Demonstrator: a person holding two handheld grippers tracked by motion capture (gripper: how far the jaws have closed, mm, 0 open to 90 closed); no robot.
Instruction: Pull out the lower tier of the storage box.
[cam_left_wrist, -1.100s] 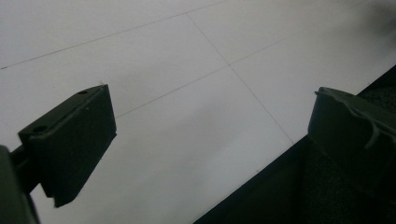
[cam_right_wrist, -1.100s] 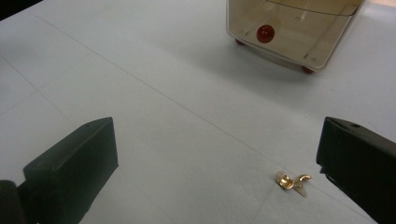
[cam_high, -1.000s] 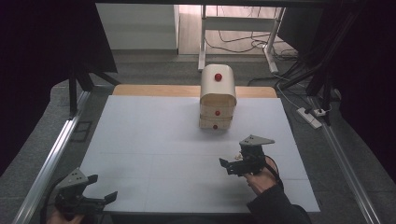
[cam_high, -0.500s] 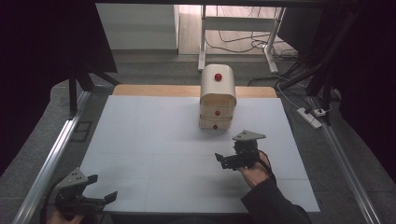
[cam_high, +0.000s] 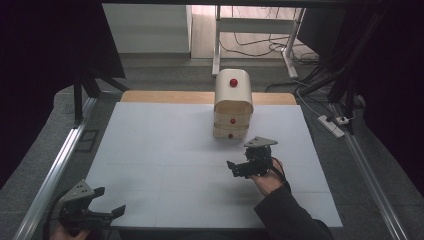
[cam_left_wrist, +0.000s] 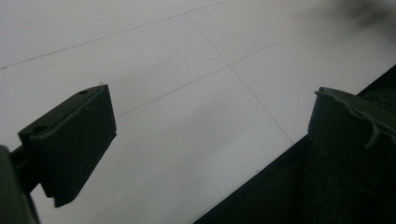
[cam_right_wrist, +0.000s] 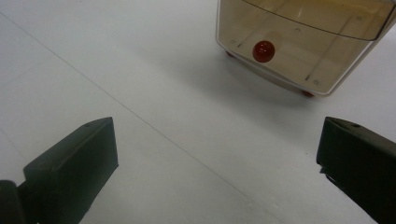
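In the high view, the drawer box (cam_high: 233, 104) stands at the table's (cam_high: 165, 150) far middle. The right gripper (cam_high: 239, 169) hovers near its front; the left gripper (cam_high: 111, 202) sits at the near left corner. The left gripper view shows jaws spread, empty. In the right gripper view, jaws gape toward the bottom drawer's red knob (cam_right_wrist: 263, 50).

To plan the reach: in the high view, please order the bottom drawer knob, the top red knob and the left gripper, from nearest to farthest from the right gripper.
1. bottom drawer knob, just beyond the right gripper.
2. top red knob, higher on the drawer unit.
3. left gripper, at the table's near left corner.
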